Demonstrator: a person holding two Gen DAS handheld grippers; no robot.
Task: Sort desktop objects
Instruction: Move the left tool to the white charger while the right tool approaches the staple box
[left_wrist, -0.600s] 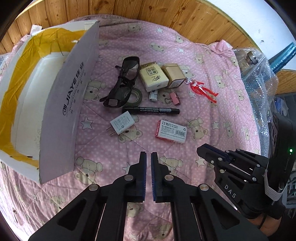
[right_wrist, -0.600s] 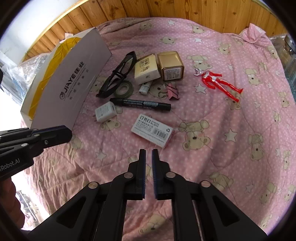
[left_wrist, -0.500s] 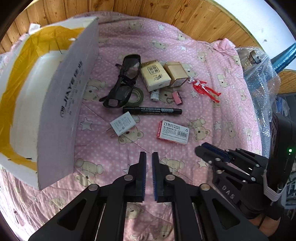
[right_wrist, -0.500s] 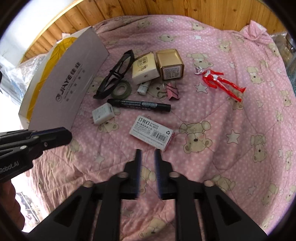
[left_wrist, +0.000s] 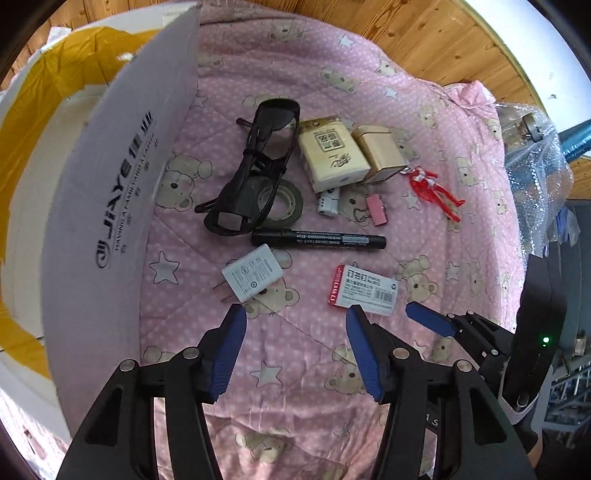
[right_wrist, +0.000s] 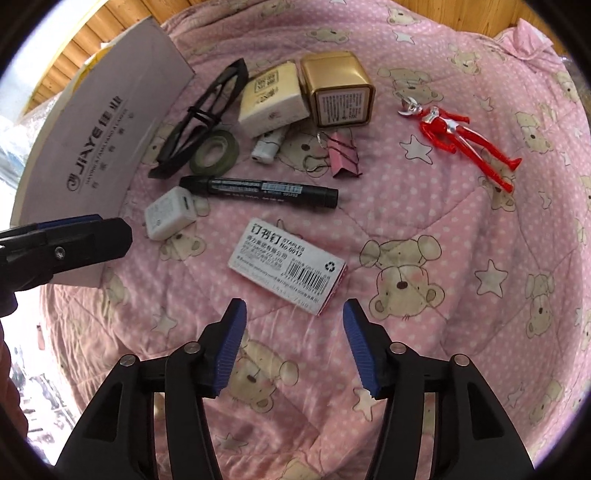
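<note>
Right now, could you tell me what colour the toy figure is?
The toy figure is red with silver, clearest in the right wrist view.

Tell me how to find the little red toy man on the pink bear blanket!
Start at the big white cardboard box on the left of the pink blanket and look past the pile of things to the far right. Beyond the gold tin, lying alone, is the toy figure. It is the only bright red and silver thing, shaped like a person.
</note>
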